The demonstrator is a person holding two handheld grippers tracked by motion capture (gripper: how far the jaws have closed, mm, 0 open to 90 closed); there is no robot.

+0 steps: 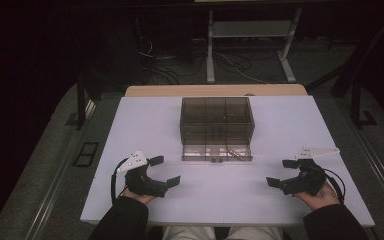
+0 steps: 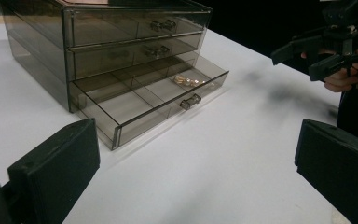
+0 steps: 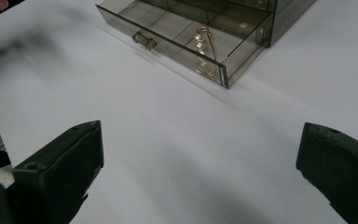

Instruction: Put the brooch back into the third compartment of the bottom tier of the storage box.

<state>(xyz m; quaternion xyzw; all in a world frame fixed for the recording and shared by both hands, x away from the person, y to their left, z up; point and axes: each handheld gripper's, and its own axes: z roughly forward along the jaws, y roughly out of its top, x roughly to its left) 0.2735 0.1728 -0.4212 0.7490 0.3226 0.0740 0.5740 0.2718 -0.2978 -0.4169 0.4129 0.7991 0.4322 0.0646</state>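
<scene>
A smoky clear drawer cabinet (image 1: 217, 120) (image 2: 98, 42) stands at the table's middle back. Its bottom drawer (image 1: 216, 152) (image 2: 154, 100) (image 3: 186, 37) is pulled out, with a small handle at the front. A gold chain piece of jewellery (image 1: 232, 151) (image 2: 185, 80) (image 3: 204, 49) lies in the drawer's right compartment. My left gripper (image 1: 164, 170) (image 2: 196, 177) rests open near the front left of the table, with nothing between its jaws. My right gripper (image 1: 281, 172) (image 3: 200, 182) rests open at the front right, also holding nothing. Both are well short of the cabinet.
The white table (image 1: 230, 200) is bare around the cabinet. A wooden board edge (image 1: 215, 90) lies behind it. Beyond stand a desk frame (image 1: 250, 45) and cables on a dark floor. The right gripper (image 2: 326, 51) appears far off in the left gripper view.
</scene>
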